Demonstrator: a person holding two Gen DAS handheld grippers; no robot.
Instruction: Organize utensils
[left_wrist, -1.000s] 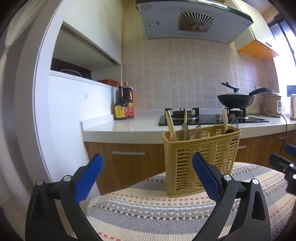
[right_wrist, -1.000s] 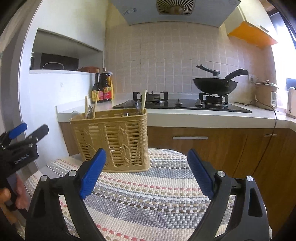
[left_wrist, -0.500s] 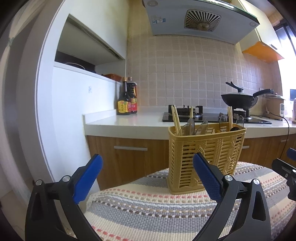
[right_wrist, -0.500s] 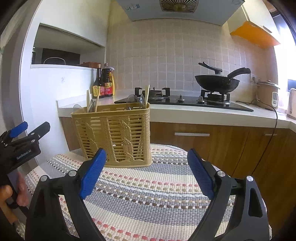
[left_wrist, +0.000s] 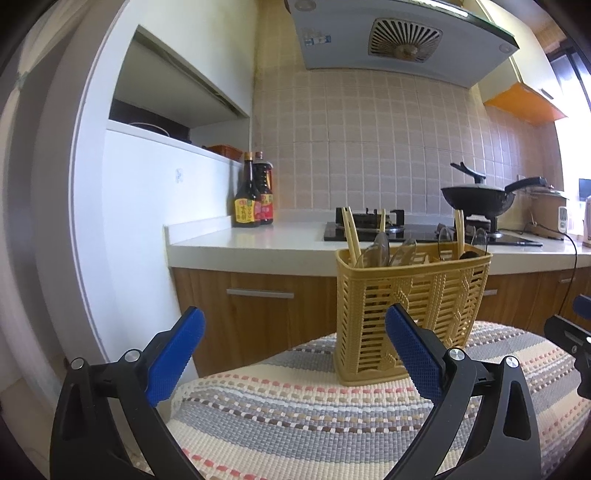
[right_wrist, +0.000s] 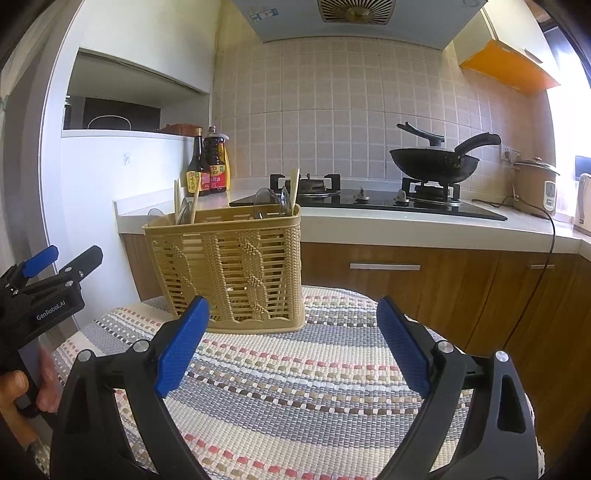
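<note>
A yellow woven plastic utensil basket (left_wrist: 410, 310) stands on a round table with a striped mat (left_wrist: 332, 413); it also shows in the right wrist view (right_wrist: 229, 266). Wooden chopsticks (left_wrist: 351, 236) and clear spoons (left_wrist: 402, 251) stick up out of it. My left gripper (left_wrist: 291, 350) is open and empty, in front of and left of the basket. My right gripper (right_wrist: 291, 339) is open and empty, in front of and right of the basket. The left gripper also shows at the left edge of the right wrist view (right_wrist: 44, 280).
Behind the table runs a white kitchen counter (left_wrist: 258, 243) with wooden cabinets (right_wrist: 406, 273). Two sauce bottles (left_wrist: 255, 199) stand at its left. A gas hob with a black wok (right_wrist: 436, 158) is at the back. A rice cooker (right_wrist: 535, 184) stands at the right.
Both grippers have drawn back and tilted up a little; the basket sits slightly higher and further right in the left view. Both stay open and empty.
</note>
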